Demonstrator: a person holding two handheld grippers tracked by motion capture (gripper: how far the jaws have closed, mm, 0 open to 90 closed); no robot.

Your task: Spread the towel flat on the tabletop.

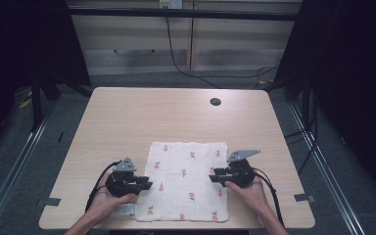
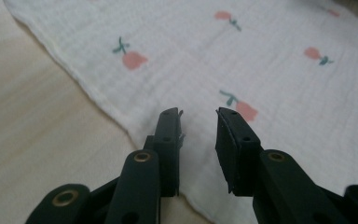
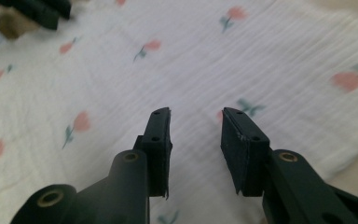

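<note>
Person's hands come in from the bottom edge of the high view, forearms cut off by the frame. Left hand-held gripper (image 1: 147,185) sits at the cloth's left edge, jaws pointing right, tips just over the hem. Right hand-held gripper (image 1: 213,177) sits at the cloth's right side, jaws pointing left, tips over the fabric. No containers on the table.

Left gripper view: both black jaws part open, a clear gap between pads, bare cloth (image 2: 270,70) showing through it, nothing gripped; hem runs diagonally just left of the left jaw, bare table (image 2: 32,121) beyond it. Can't tell if the pad tips touch the fabric or hover just above. Right gripper view: jaws part open likewise, gap with cloth behind, nothing held; the other gripper's black tips show blurred at the top left corner.

Cloth (image 1: 188,178) is white with small pink flower prints, lying flat and spread on the near half of the table (image 1: 176,117), near hem close to the table's front edge. A small grey tag or label near the cloth's near left corner, by the left hand, too small to read.

Far half of the table is open wood, one dark round hole (image 1: 215,102) near the far edge, right of centre. Room free on both sides of the cloth. Beyond the table: floor, cables, pale cabinet fronts, dark at both sides
</note>
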